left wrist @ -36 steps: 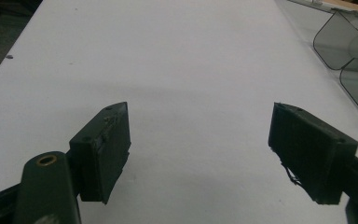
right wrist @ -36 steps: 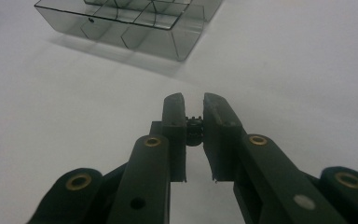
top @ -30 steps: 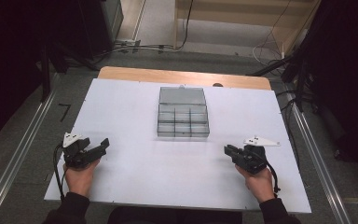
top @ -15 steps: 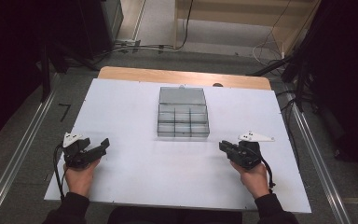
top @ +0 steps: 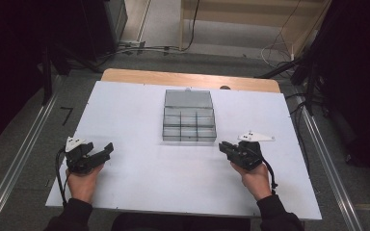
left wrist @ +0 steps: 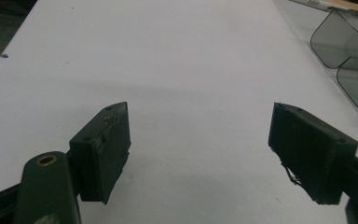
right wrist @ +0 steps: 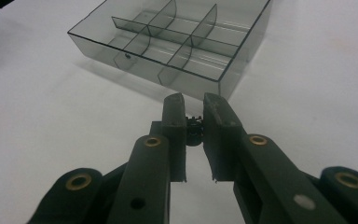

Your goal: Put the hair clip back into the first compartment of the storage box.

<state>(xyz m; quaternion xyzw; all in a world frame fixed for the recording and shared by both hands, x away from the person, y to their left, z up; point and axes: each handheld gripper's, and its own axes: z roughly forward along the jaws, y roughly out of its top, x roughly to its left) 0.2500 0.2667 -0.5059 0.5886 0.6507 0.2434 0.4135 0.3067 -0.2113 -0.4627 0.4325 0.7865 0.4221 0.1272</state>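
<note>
Two grippers rest low over the white bench [top: 139,187], one at each near corner, with a clear compartment box [top: 189,120] between them toward the far middle.

Left gripper [top: 101,153]: near left of the bench, jaws spread wide, nothing between them. In the left gripper view the gripper [left wrist: 200,149] looks along bare bench, with the rounded clear edge of the box [left wrist: 349,65] at far right, well apart.

Box: lid [top: 188,98] folded back flat on the far side, divided tray on the near side. From the right gripper view the compartments [right wrist: 177,42] appear empty.

Right gripper [top: 225,147]: near right, pointing left toward the box's near right corner, near it but not touching. In the right gripper view its jaws [right wrist: 194,122] stand narrow, a slim gap, gripping nothing.

Judgement: step in hand is the right-hand approach to the box. Open the jaws before reaching a wall or the lid; thin clear plastic will slide on the smooth bench, so steady it with the left.

Surroundings: nothing lies in the path. Wooden strip [top: 188,79] along the far bench edge; cables [top: 144,48] on the floor beyond.
</note>
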